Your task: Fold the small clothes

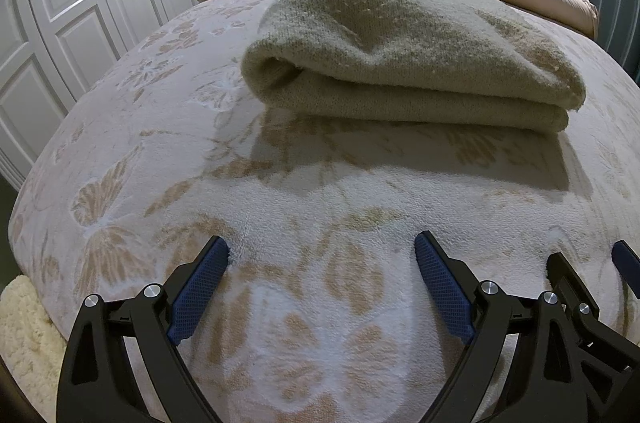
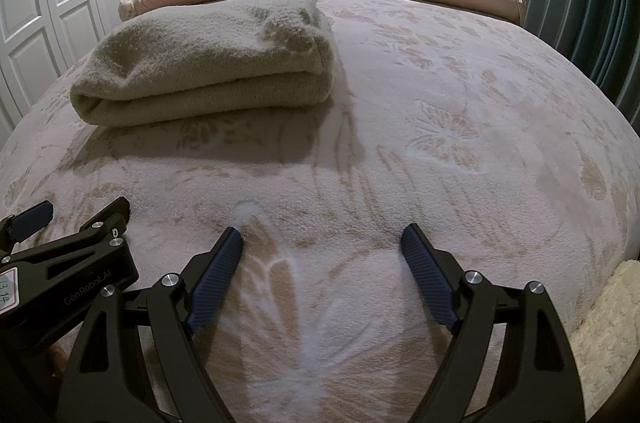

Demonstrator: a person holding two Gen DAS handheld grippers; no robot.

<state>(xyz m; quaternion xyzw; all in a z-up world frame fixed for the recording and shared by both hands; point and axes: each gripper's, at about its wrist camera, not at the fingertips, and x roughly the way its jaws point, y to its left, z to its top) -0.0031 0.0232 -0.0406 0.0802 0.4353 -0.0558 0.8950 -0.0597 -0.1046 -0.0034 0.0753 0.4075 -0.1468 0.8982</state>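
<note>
That folded knit sweater [image 1: 408, 63] on the bed [image 1: 280, 207] looks soft and floppy, so grab a thick folded edge; left claw [image 1: 322, 251] and right claw [image 2: 322, 241] both gape wide, empty.

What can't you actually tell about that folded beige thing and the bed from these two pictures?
- Folded knit garment: both views show only its top and its layered edge, so its type stays unknown.
- Its far side: hidden by its own bulk in both views.
- Bed cover: its lower edge is covered by the open left gripper and open right gripper.
- Cream fluffy thing: cut off by the frame edge.
</note>
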